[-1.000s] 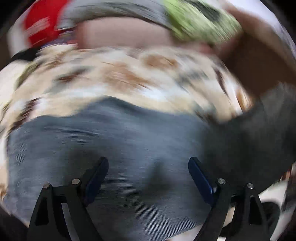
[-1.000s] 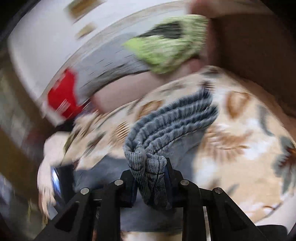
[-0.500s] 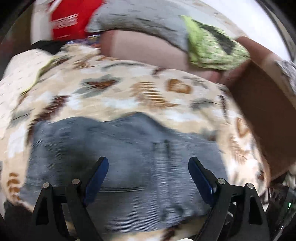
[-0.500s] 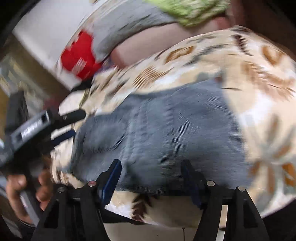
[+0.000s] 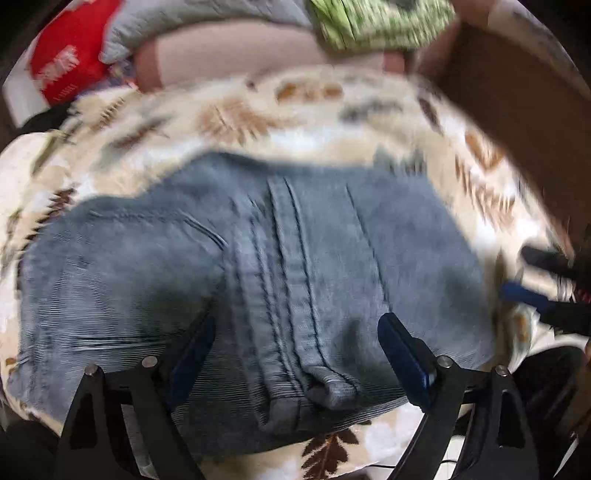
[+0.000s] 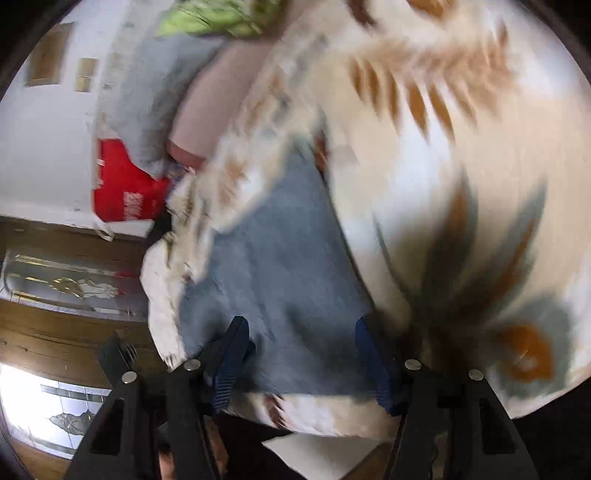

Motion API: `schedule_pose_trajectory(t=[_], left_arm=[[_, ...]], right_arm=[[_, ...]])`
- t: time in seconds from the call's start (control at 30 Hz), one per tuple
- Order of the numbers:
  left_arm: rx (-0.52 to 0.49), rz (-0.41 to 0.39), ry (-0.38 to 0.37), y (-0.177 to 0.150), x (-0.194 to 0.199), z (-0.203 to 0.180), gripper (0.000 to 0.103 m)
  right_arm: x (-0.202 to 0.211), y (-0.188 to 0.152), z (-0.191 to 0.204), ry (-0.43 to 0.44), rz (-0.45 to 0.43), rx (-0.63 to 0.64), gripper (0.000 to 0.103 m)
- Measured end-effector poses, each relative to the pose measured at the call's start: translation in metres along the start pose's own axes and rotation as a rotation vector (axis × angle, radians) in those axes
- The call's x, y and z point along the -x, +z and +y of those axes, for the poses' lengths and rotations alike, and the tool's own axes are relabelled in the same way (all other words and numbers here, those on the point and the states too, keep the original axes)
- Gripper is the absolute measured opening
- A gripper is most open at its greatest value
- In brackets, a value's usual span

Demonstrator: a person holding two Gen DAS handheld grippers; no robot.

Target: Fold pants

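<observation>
Grey-blue corduroy pants (image 5: 280, 266) lie folded in a flat block on a cream blanket with a leaf print (image 5: 258, 110). My left gripper (image 5: 295, 332) is open and empty, low over the pants' near edge, its fingers on either side of the centre seam. My right gripper (image 6: 301, 339) is open and empty, just above the near end of the pants (image 6: 273, 280), which run away from it. The right gripper (image 5: 532, 291) also shows in the left wrist view, at the pants' right edge. Both views are motion-blurred.
A pink bolster (image 5: 229, 51), a grey pillow (image 5: 192, 18), a green patterned cloth (image 5: 380, 18) and a red bag (image 5: 62, 70) lie beyond the blanket. A brown headboard or wall (image 5: 517, 103) stands at the right. A wooden cabinet (image 6: 66, 280) stands left of the bed.
One second ago my right gripper was shut on a bunched part of the pants. It has let go and opened, and the pants now lie flat. Both grippers have shifted over the pants.
</observation>
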State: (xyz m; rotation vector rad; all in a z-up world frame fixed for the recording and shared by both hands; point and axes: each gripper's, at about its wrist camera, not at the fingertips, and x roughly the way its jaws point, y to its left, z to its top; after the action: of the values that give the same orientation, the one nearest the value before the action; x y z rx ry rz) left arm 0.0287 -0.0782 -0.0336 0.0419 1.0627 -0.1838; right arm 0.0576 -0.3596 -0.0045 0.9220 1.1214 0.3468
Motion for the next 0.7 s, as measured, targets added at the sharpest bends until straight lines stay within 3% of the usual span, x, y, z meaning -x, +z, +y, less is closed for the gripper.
schedule_pose_trajectory(t=[0.07,0.13,0.2,0.3,0.4,0.43,0.5,0.57,0.7], left_arm=[[-0.013,0.009,-0.014,-0.002,-0.004,-0.001,0.091],[-0.042,0.114,0.024,-0.009,-0.031,-0.002,0.092],[-0.04,0.062,0.016,-0.011,-0.03,0.0,0.092],[-0.052,0.067,0.013,-0.009,-0.031,-0.001,0.093],[-0.057,0.06,0.009,-0.009,-0.031,-0.001,0.093],[-0.06,0.058,0.008,-0.008,-0.032,-0.001,0.094],[-0.058,0.052,0.0,-0.013,-0.032,-0.002,0.094],[-0.06,0.045,-0.005,-0.012,-0.033,-0.002,0.094],[-0.053,0.039,-0.026,-0.011,-0.028,-0.003,0.094]], right_arm=[[0.013,0.013,0.016,0.037,-0.046,0.046,0.066],[0.008,0.028,0.028,0.042,-0.045,0.071,0.069],[-0.012,0.038,0.034,0.051,-0.001,0.093,0.069],[-0.055,0.057,0.035,0.059,0.099,0.094,0.069],[-0.099,0.067,0.0,0.003,0.168,0.053,0.068],[-0.108,0.067,-0.012,0.023,0.161,0.003,0.065],[-0.096,0.066,-0.007,0.037,0.125,-0.007,0.065],[-0.078,0.058,0.015,-0.016,0.094,0.088,0.065],[-0.058,0.035,0.025,0.034,0.075,0.097,0.069]])
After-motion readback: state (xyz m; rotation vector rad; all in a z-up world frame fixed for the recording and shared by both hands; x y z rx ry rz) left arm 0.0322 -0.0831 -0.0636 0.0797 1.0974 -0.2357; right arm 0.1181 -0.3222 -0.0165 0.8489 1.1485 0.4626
